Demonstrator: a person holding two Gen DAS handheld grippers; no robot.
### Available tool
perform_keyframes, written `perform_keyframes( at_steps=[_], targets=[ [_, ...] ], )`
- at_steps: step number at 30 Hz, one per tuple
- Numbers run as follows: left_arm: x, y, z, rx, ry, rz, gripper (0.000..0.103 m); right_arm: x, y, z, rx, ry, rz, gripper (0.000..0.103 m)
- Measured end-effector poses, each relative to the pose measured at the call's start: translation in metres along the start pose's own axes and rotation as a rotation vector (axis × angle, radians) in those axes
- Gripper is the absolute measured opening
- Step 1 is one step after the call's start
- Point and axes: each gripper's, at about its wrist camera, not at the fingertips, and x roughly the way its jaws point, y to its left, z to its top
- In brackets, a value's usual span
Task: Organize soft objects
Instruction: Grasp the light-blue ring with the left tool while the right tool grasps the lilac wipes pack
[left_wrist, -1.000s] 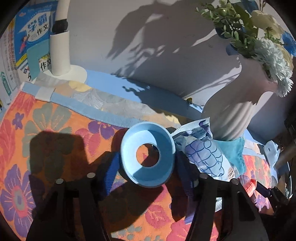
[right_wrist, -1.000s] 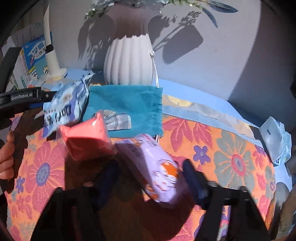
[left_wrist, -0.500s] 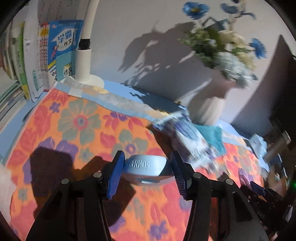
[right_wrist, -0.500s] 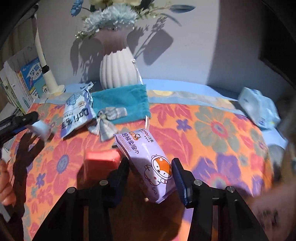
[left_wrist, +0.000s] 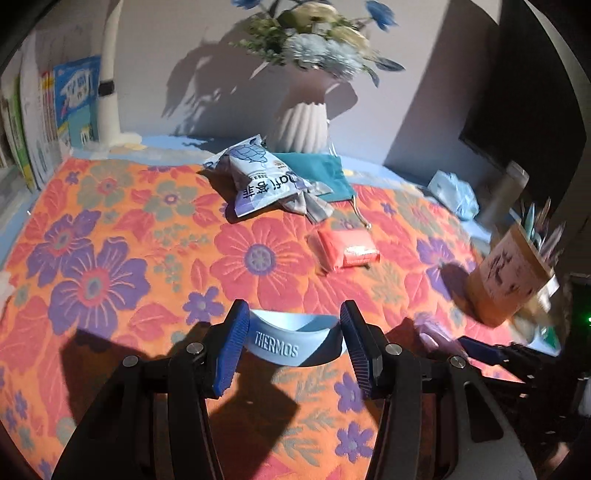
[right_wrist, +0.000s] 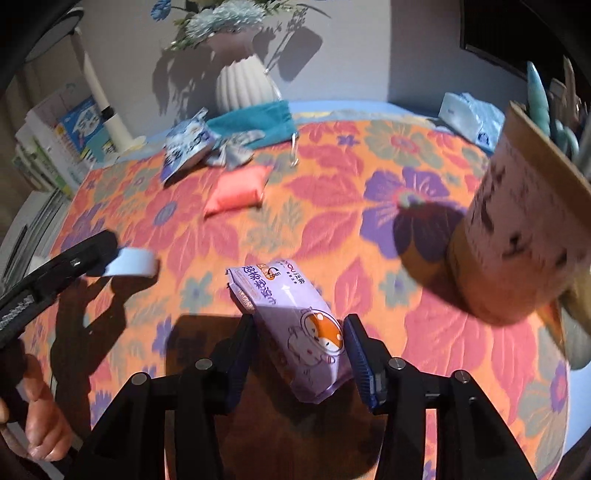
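The left gripper (left_wrist: 293, 341) is clamped on a pale blue rubbery ring (left_wrist: 295, 341) embossed "THERMOS"; only its near band and part of the far rim show, and it hangs above the flowered cloth (left_wrist: 110, 266). In the right wrist view the same ring (right_wrist: 129, 263) appears edge-on as a blurred pale oval at that gripper's tip. The right gripper (right_wrist: 299, 354) has a lilac tissue pack (right_wrist: 295, 325) between its ribbed blue pads (right_wrist: 356, 354), soft glossy film printed with a cartoon hamster; the jaws are opening, and whether the left pad still presses the film is hard to judge. The pack's lower end is in shadow.

Farther out on the quilted orange and purple cloth lie a coral-red soft packet (left_wrist: 345, 249), a crinkled blue-and-white snack bag (left_wrist: 258, 181), and a teal drawstring pouch (left_wrist: 317, 171) half hidden under the bag and a grey plaid bow (left_wrist: 308, 205). A ribbed white vase (left_wrist: 304, 127) of flowers stands behind. A cardboard pen holder (right_wrist: 517, 236) is motion-blurred at right, its contents cut off. A wrinkled pale blue tissue pack (right_wrist: 471, 116) sits by the far edge.
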Motion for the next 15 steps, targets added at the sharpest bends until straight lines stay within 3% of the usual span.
perform_keyframes(
  at_steps=[5, 10, 12, 14, 15],
  targets=[
    [-0.01, -0.012, -0.004, 0.038, -0.013, -0.016, 0.04, -0.006, -0.011, -0.012, -0.021, -0.003, 0.065, 0.077],
    [-0.006, -0.006, -0.014, 0.037, 0.029, 0.011, 0.043, 0.001, -0.015, -0.009, -0.076, -0.019, 0.029, 0.079],
    [-0.004, 0.001, -0.022, 0.018, 0.062, 0.033, 0.058, 0.005, -0.014, -0.009, -0.087, -0.013, 0.03, 0.079],
    [-0.005, 0.011, -0.03, -0.017, 0.07, 0.049, 0.083, 0.009, -0.008, -0.009, -0.112, -0.023, 0.012, 0.08],
    [-0.005, 0.012, -0.032, -0.02, 0.071, 0.044, 0.086, 0.011, -0.005, -0.009, -0.121, -0.027, 0.002, 0.079]
  ],
)
